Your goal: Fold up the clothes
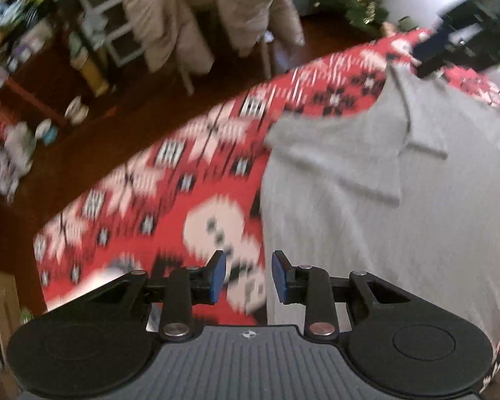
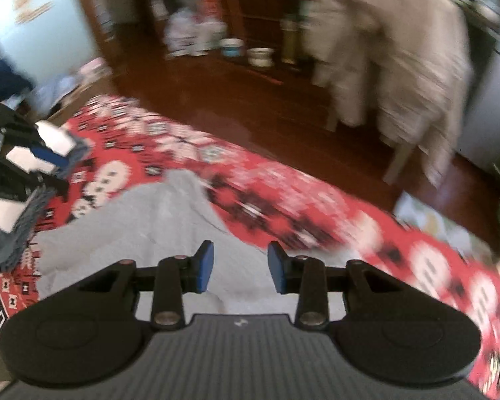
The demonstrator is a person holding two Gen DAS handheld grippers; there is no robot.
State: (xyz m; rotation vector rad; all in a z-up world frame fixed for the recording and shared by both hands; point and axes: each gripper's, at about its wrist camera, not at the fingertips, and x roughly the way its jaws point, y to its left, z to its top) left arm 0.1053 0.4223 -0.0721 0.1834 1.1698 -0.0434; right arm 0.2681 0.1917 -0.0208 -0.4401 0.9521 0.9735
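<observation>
My left tongs (image 1: 246, 276) stand with their blue pads well apart and nothing between them, hovering over the near edge of the table where the red patterned cloth (image 1: 170, 180) meets the left side of the grey shirt (image 1: 366, 200). My right tongs (image 2: 240, 268) are parted about as wide, also empty, hanging over the shirt (image 2: 143, 220) itself.

The shirt lies flat on the cloth, taking up the right part of the table as my left camera sees it. It looks like a polo: the collar (image 1: 416, 133) is towards the far edge, so I judge the long axis runs from the near edge to the far edge, neck away from me. One sleeve (image 1: 293, 130) sticks out to the left.

I'd say I am between grips, about to start or carry on a fold. Next I would need to bring each pair down on a side edge or the sleeve, close on one layer only, and carry it across towards the middle. Both views are smeared, so finer detail escapes me.
</observation>
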